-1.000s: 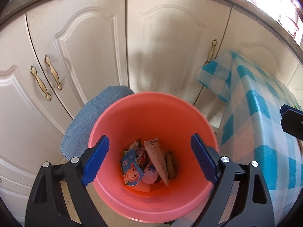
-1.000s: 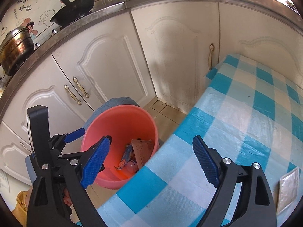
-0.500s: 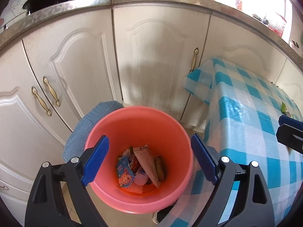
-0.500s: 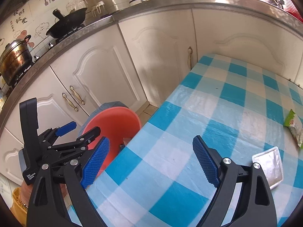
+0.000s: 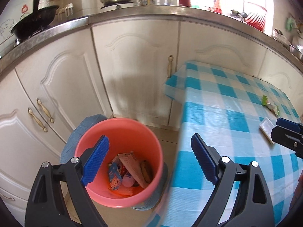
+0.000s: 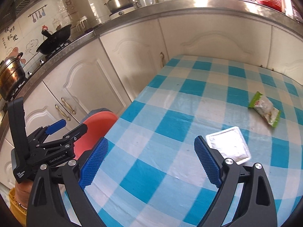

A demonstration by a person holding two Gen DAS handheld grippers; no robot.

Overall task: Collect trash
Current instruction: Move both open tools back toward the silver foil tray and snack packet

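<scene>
A pink bucket (image 5: 151, 132) stands on the floor beside the table and holds several wrappers (image 5: 128, 170). My left gripper (image 5: 149, 160) is open and empty above the bucket's right rim. My right gripper (image 6: 149, 162) is open and empty over the blue checked tablecloth (image 6: 170, 113). A white flat packet (image 6: 229, 145) lies just beyond its right fingertip. A green snack wrapper (image 6: 265, 111) lies farther right. Both pieces also show in the left wrist view, the packet (image 5: 267, 128) and the wrapper (image 5: 269, 104). The bucket (image 6: 98, 124) shows partly behind the left gripper (image 6: 62, 130).
White cabinet doors (image 5: 132, 66) with brass handles run behind the bucket and table. A steel counter (image 6: 170, 9) above carries a kettle, a wok and a pot. A blue cloth-covered stool (image 5: 79, 132) sits under the bucket.
Both grippers have risen and swung right, away from the bucket toward the table. The white packet and green wrapper have come into the right wrist view. Both grippers stay open.
</scene>
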